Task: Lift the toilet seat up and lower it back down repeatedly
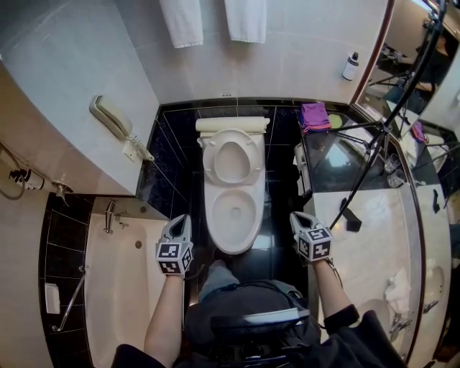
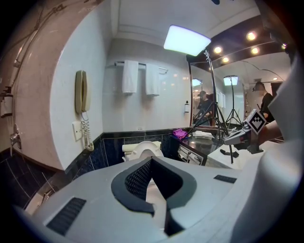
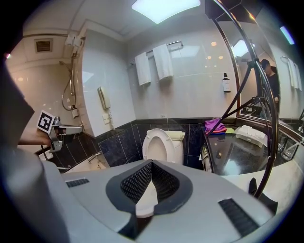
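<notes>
The white toilet (image 1: 234, 246) stands on the black floor ahead of me, its seat (image 1: 231, 159) raised upright against the tank. The seat also shows in the right gripper view (image 3: 159, 144) and, partly hidden by the jaws, in the left gripper view (image 2: 141, 149). My left gripper (image 1: 181, 218) hovers just left of the bowl's front, jaws together and empty (image 2: 151, 159). My right gripper (image 1: 297, 216) hangs right of the bowl, apart from it, also shut on nothing (image 3: 151, 162). Neither gripper touches the toilet.
A bathtub (image 1: 122, 287) lies to the left below a wall phone (image 1: 111, 118). A marble and black counter (image 1: 366, 237) with a purple cloth (image 1: 314, 115) and a black tripod (image 1: 374, 158) fills the right. Towels (image 1: 180, 21) hang above the tank. The person's knee (image 1: 215, 277) is below the bowl.
</notes>
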`<act>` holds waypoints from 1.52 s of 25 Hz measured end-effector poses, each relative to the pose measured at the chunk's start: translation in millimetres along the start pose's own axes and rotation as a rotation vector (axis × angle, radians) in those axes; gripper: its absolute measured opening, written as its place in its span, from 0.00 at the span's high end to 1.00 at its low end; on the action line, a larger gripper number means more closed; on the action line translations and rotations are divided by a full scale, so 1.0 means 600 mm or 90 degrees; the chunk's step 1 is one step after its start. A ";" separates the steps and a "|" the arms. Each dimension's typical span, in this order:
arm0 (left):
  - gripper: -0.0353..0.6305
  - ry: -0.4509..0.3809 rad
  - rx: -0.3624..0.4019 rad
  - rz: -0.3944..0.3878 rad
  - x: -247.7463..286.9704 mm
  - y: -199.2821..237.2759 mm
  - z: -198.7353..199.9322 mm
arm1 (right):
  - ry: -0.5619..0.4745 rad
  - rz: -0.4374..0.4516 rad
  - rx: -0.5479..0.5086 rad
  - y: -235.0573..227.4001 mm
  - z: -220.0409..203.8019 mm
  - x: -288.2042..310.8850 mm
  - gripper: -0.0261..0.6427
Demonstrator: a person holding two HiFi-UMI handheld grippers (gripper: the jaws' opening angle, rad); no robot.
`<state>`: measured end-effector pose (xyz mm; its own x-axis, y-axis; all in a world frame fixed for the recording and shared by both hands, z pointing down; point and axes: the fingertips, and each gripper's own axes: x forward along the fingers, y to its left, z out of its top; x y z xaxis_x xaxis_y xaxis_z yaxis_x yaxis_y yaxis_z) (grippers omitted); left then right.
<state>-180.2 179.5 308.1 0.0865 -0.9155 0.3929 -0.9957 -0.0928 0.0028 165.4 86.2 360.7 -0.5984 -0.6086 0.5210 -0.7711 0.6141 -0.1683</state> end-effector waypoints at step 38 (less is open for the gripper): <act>0.95 0.086 0.080 -0.142 0.439 0.024 0.002 | 0.108 -0.004 -0.429 -0.056 0.205 0.543 0.56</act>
<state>-171.6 -63.2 410.7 0.2887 -0.8075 0.5143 -0.9398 -0.3415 -0.0086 -30.8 -194.5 433.2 -0.5095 -0.5603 0.6530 -0.4392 0.8219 0.3626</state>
